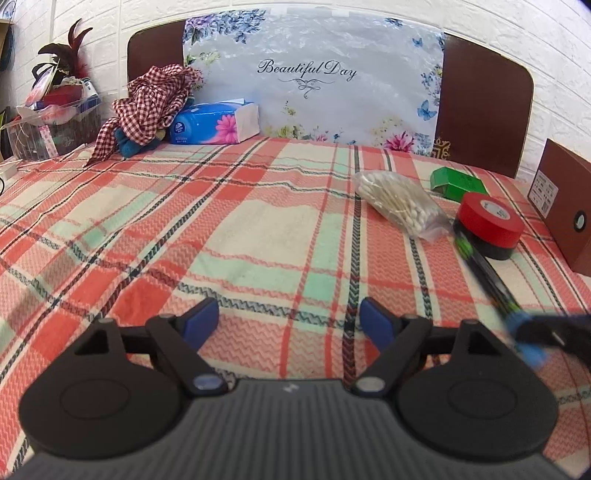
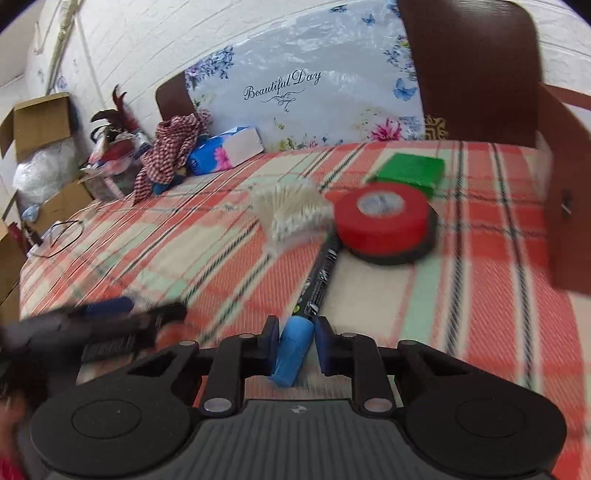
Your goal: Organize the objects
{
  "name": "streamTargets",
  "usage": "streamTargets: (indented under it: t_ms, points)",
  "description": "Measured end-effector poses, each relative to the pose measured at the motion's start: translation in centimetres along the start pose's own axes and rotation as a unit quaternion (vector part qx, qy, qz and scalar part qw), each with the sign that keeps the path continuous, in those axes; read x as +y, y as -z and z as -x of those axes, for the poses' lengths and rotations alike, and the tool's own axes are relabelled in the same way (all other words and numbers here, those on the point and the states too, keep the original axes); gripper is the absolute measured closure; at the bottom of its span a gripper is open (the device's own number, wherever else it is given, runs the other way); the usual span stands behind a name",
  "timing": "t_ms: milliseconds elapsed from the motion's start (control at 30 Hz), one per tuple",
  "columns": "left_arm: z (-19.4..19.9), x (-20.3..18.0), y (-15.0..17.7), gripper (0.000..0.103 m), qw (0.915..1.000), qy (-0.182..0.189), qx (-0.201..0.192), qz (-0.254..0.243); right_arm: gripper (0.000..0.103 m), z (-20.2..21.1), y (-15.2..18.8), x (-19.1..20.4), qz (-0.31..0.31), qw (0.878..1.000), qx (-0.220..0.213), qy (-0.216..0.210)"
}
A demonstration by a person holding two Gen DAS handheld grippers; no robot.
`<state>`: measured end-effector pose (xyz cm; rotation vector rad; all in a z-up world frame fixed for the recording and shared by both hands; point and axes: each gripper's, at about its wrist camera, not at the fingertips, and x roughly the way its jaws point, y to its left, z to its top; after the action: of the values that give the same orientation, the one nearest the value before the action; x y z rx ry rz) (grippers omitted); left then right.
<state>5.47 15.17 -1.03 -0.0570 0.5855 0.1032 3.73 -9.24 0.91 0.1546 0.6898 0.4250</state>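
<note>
I am in a lived-in home room, at a tabletop [image 1: 221, 221] under a plaid cloth pushed against a white brick-pattern wall [image 1: 517, 22]. A flowered "Beautiful Day" mat [image 1: 314, 74] leans there, with a tissue pack [image 1: 216, 123], a crumpled gingham cloth [image 1: 151, 103] and a clear bin of household odds and ends [image 1: 55, 122]. Open cardboard boxes [image 2: 37, 122] stand at the side

Black pen [image 2: 320, 275], blue cap, clamped in right tool [image 2: 295, 350]; tip beside red tape roll [image 2: 382, 221].
</note>
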Motion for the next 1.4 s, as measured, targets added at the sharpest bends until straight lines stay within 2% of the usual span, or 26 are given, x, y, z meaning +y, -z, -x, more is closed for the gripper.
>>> streamTargets:
  t_ms: [100,200,233,300,367,467,567,633,667,700,733,767,900,967,1067,1167,1333,1400]
  points:
    - [0.0,-0.5,-0.1,0.017,0.9999,-0.008,0.004,-0.011,0.086,4.8,3.3,-1.2,0.016,1.000,-0.010,0.022]
    - [0.1,-1.9,-0.6,0.018,0.9989,-0.031,0.024,-0.024,0.086,8.4,5.4,-2.0,0.039,0.996,-0.018,0.076]
    - [0.4,-2.5,-1.0,0.019,0.9990,-0.012,0.043,-0.010,0.086,9.3,5.8,-2.6,0.034,0.995,-0.020,0.088]
    - [1.5,-4.3,-1.9,0.023,0.9950,0.062,0.076,0.020,0.086,10.3,6.2,-3.8,0.005,0.995,-0.027,0.096]
    - [2.6,-7.2,-2.5,0.028,0.9833,0.136,0.115,0.037,0.086,10.7,6.2,-5.0,-0.036,0.995,-0.032,0.085]
    - [3.3,-12.0,-2.5,0.028,0.9588,0.216,0.180,0.041,0.086,10.8,6.3,-6.8,-0.109,0.992,-0.036,0.049]
    - [2.2,-15.8,-1.4,0.027,0.9356,0.249,0.245,0.052,0.086,11.0,6.9,-8.5,-0.181,0.983,-0.042,0.005]
    - [2.3,-17.6,-1.0,0.025,0.9416,0.239,0.233,0.046,0.086,11.2,7.5,-9.5,-0.220,0.974,-0.047,-0.021]
    - [2.4,-18.5,-0.9,0.032,0.9431,0.239,0.229,0.033,0.086,11.3,7.7,-9.9,-0.233,0.971,-0.050,-0.031]
    - [2.5,-19.3,-0.7,0.041,0.9443,0.238,0.226,0.022,0.087,11.3,7.9,-10.1,-0.240,0.969,-0.052,-0.037]
    - [2.5,-19.9,-0.7,0.068,0.9449,0.237,0.225,0.011,0.087,11.4,8.1,-10.1,-0.242,0.968,-0.054,-0.041]
    - [2.3,-20.4,-0.7,0.079,0.9424,0.240,0.233,0.005,0.087,11.6,8.1,-10.1,-0.239,0.968,-0.055,-0.043]
    - [2.4,-21.1,-2.0,0.082,0.9362,0.256,0.241,0.013,0.085,12.1,8.1,-10.2,-0.227,0.970,-0.068,-0.045]
    - [3.8,-21.8,-3.6,0.084,0.9346,0.278,0.221,0.005,0.085,13.0,7.5,-10.5,-0.215,0.971,-0.089,-0.047]
    - [6.0,-24.3,-7.1,0.085,0.9363,0.306,0.171,-0.030,0.086,14.5,5.4,-10.8,-0.189,0.972,-0.138,-0.032]
    - [7.0,-27.5,-10.8,0.085,0.9390,0.316,0.123,-0.060,0.086,15.5,2.5,-11.7,-0.165,0.967,-0.195,-0.003]
    - [5.9,-33.7,-14.8,0.084,0.9369,0.325,0.089,-0.094,0.085,15.6,-1.9,-14.7,-0.150,0.952,-0.258,0.069]
    - [4.9,-36.2,-15.2,0.077,0.9373,0.316,0.079,-0.123,0.085,14.9,-3.1,-16.4,-0.153,0.944,-0.270,0.116]
